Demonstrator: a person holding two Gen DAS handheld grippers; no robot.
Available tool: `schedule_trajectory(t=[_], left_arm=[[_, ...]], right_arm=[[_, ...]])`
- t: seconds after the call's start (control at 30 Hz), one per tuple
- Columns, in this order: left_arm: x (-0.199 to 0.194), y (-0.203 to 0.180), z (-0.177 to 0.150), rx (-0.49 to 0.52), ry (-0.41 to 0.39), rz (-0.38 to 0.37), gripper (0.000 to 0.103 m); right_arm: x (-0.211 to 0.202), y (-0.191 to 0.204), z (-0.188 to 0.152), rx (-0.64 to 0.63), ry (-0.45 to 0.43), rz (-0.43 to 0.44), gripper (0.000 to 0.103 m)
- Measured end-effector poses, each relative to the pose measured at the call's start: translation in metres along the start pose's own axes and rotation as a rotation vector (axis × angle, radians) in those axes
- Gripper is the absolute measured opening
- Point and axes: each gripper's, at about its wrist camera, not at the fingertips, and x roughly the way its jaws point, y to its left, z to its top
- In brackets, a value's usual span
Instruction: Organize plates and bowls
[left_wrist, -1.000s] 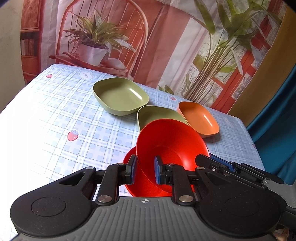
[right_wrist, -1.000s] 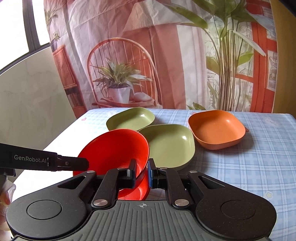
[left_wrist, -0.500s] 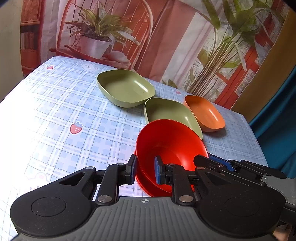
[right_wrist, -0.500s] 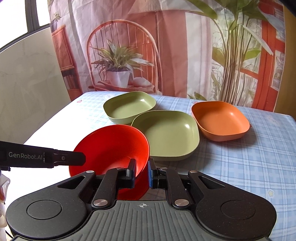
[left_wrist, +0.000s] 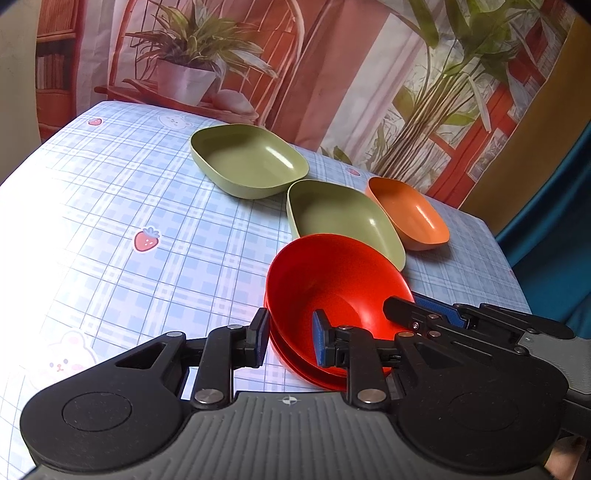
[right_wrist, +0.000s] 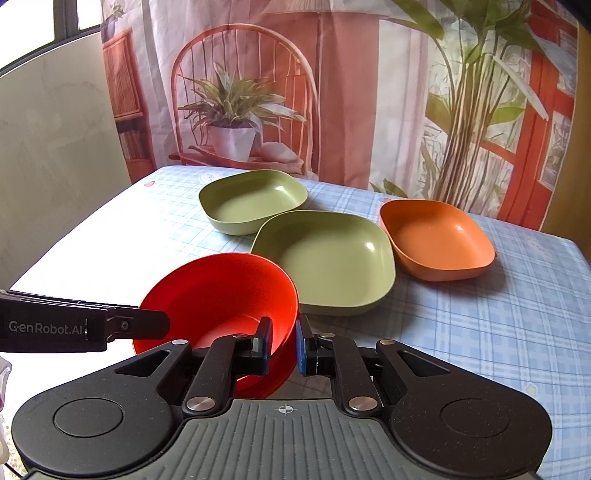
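Red bowl (left_wrist: 332, 291) sits low in the centre of the left wrist view, nested inside a second red bowl (left_wrist: 295, 363) of which only a thin rim shows under it. Both stand on the blue checked tablecloth (left_wrist: 147, 206).

Left gripper (left_wrist: 288, 341) has its jaws spread apart around the near wall of the upper bowl: one pad is outside the rim and the other is inside, and a gap shows between pad and wall, so it is not clamping.

Right gripper (right_wrist: 283, 347) comes in at the bowl's other side, lower centre of its own view. Its two pads stand close on either side of the red rim (right_wrist: 291, 314) and seem to pinch it, though a little space is visible at the inner pad.

Behind the red bowls, in the middle of the frame, a green square plate (right_wrist: 325, 258) lies almost touching them. A green square bowl (right_wrist: 255, 201) is further back to the left, and an orange bowl (right_wrist: 437, 240) is just beside the plate on the right. A printed curtain (right_wrist: 332, 92) with plants hangs behind the table.
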Motion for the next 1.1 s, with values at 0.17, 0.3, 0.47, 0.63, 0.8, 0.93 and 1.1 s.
schedule_trajectory(t=[0.17,0.3,0.47,0.63,0.8,0.93,1.1], left_arm=[[0.0011,0.0007,-0.0002,-0.003,0.002,-0.003,0.025],[0.0023,0.0004,-0.0007,-0.004,0.005,-0.001,0.025],[0.0029,0.0001,-0.0013,-0.001,0.009,0.003,0.025],[0.0037,-0.0006,-0.0015,-0.001,0.01,0.006,0.026],[0.0048,-0.0003,-0.003,-0.009,0.008,-0.003,0.032],[0.0042,-0.001,-0.0033,-0.007,0.005,0.001,0.032],[0.0001,-0.0004,-0.0032,-0.016,-0.012,0.011,0.036]], right_arm=[[0.0023,0.0003,-0.0012,-0.005,0.01,-0.005,0.013],[0.0032,0.0002,-0.0011,-0.005,0.013,-0.004,0.013],[0.0027,-0.0008,-0.0011,-0.008,0.012,-0.002,0.014],[0.001,0.0009,-0.0031,-0.016,0.008,-0.003,0.014],[0.0005,0.0009,-0.0041,-0.01,0.01,-0.001,0.018],[-0.0016,0.0005,-0.0046,-0.005,0.004,0.001,0.019],[-0.0057,0.0,-0.0046,0.005,-0.014,0.003,0.019]])
